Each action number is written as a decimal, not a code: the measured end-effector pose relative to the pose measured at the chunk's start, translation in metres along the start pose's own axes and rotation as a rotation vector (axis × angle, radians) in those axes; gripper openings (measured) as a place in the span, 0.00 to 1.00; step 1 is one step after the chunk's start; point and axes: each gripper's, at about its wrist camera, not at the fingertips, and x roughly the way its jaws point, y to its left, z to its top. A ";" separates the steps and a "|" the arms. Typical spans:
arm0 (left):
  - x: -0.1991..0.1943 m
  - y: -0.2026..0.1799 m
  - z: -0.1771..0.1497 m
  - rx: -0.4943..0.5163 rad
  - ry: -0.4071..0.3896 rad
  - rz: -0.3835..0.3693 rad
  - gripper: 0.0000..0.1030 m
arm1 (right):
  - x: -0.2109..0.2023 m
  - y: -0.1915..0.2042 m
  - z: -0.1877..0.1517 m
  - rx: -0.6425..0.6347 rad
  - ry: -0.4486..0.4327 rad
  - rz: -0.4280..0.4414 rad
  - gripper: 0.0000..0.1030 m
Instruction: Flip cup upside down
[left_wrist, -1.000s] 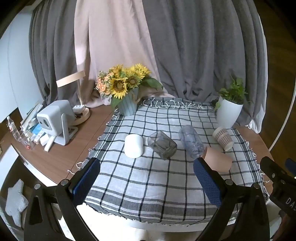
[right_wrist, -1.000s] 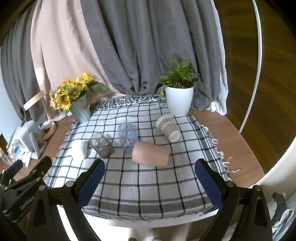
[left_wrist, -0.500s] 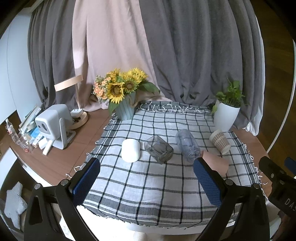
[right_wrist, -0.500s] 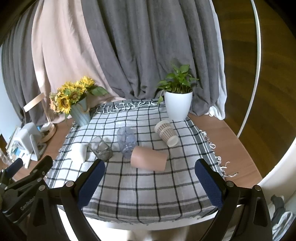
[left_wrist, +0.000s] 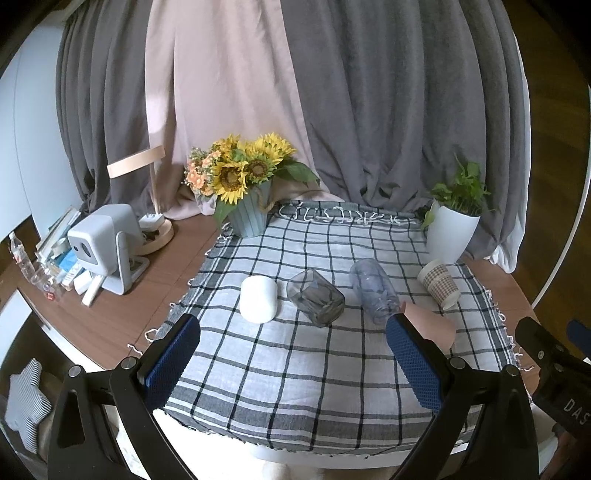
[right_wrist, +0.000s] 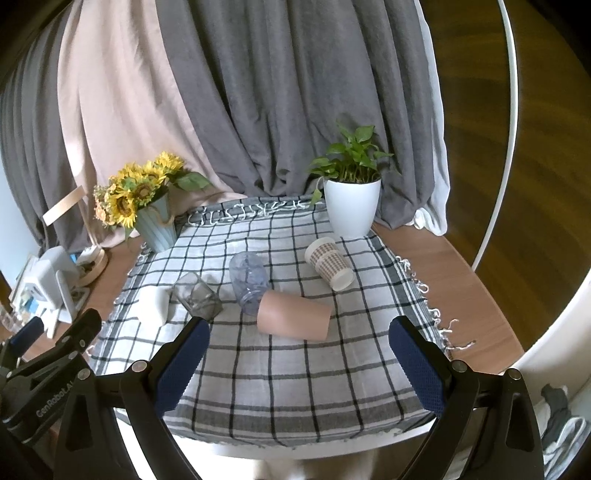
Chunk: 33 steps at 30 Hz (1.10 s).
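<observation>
Bare checked cloth (right_wrist: 295, 376) lies before the row of cups; pink cup (right_wrist: 293, 314) nearest.

Grey curtains (right_wrist: 295, 92), pink drape (left_wrist: 229, 74), wooden floor (right_wrist: 535, 166)

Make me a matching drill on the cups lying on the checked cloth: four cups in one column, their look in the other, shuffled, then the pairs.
Cups:
1. leftmost cup
2. second from left
3. third from left
4. cup nearest the white pot

Looks:
A. clear bluish plastic, round
B. paper, brown check pattern
C. plain white
D. grey glass, squarish

Pairs: 1-C, 2-D, 3-A, 4-B
</observation>
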 end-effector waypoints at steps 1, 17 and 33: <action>0.001 0.000 0.001 0.000 0.001 -0.001 1.00 | -0.001 0.000 0.001 -0.002 0.003 0.000 0.95; 0.002 -0.002 -0.004 -0.003 0.002 -0.007 1.00 | 0.001 0.000 -0.001 0.002 0.001 -0.008 0.95; 0.002 -0.002 -0.004 0.000 -0.003 -0.005 1.00 | 0.001 0.001 -0.001 0.003 -0.004 -0.007 0.95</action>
